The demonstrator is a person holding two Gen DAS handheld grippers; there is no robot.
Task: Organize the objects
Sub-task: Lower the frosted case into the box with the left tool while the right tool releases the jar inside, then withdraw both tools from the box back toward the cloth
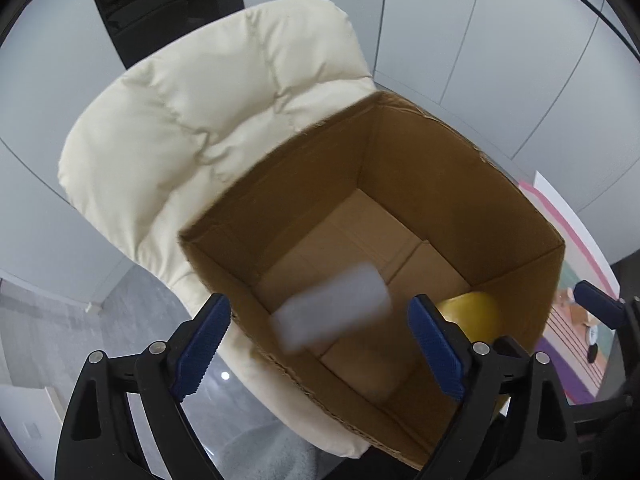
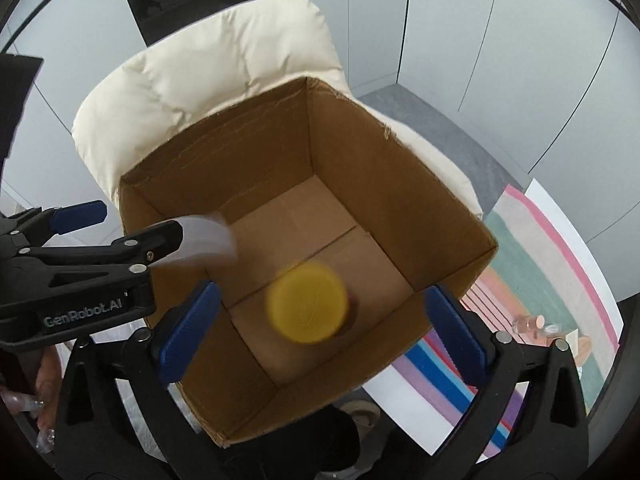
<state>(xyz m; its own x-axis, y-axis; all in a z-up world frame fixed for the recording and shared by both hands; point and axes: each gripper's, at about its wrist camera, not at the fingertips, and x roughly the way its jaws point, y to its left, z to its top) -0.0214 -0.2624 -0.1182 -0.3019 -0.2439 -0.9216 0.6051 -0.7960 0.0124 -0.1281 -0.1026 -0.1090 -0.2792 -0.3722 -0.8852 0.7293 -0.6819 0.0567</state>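
Note:
An open cardboard box [image 1: 420, 140] [image 2: 400, 168] stands on a cream padded chair. My left gripper [image 1: 320, 344] is open above the box's near rim; a blurred white cylinder [image 1: 332, 312] hangs in the air between its fingers, inside the box opening. It also shows in the right wrist view [image 2: 208, 240], beside the left gripper [image 2: 80, 220]. My right gripper [image 2: 320, 332] is open over the box; a blurred yellow-capped object [image 2: 308, 304] is in mid-air between its fingers, also seen in the left wrist view [image 1: 476, 316].
The cream chair [image 1: 192, 128] [image 2: 208, 64] backs the box. A striped colourful mat [image 2: 540, 264] with small bottles [image 2: 532, 326] lies on the right. Grey wall panels stand behind. Grey floor is at the left [image 1: 52, 340].

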